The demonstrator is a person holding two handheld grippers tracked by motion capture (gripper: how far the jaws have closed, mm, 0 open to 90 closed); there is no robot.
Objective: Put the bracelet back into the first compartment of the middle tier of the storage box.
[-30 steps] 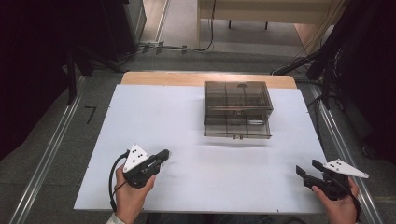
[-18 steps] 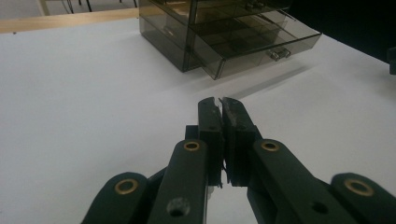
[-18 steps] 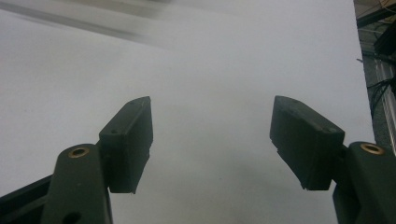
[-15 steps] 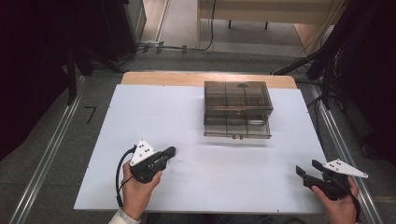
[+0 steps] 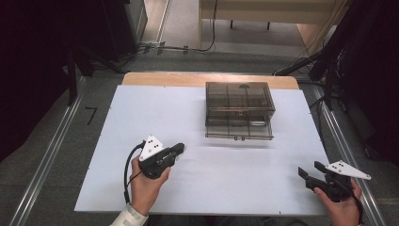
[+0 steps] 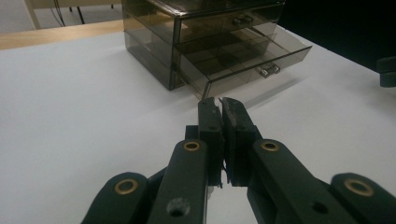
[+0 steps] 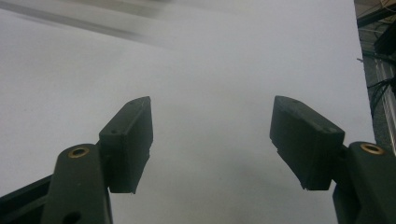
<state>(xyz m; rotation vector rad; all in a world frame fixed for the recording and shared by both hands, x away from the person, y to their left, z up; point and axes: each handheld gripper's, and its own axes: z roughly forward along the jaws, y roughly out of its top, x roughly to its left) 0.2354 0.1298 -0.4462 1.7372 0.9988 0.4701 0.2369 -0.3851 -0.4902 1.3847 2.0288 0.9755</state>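
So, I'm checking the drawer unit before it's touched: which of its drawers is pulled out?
The bottom drawer: it juts forward from the smoky drawer unit, while the drawer above sits flush.

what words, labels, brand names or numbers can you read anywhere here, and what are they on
None: no word, label, brand or number can be read in these views.
Smoky transparent plastic drawer box: no print or sticker visible.
White table sheet: blank.
Black left gripper and black right gripper: no legible marking; the dark dots on their white three-cornered plates are not characters.
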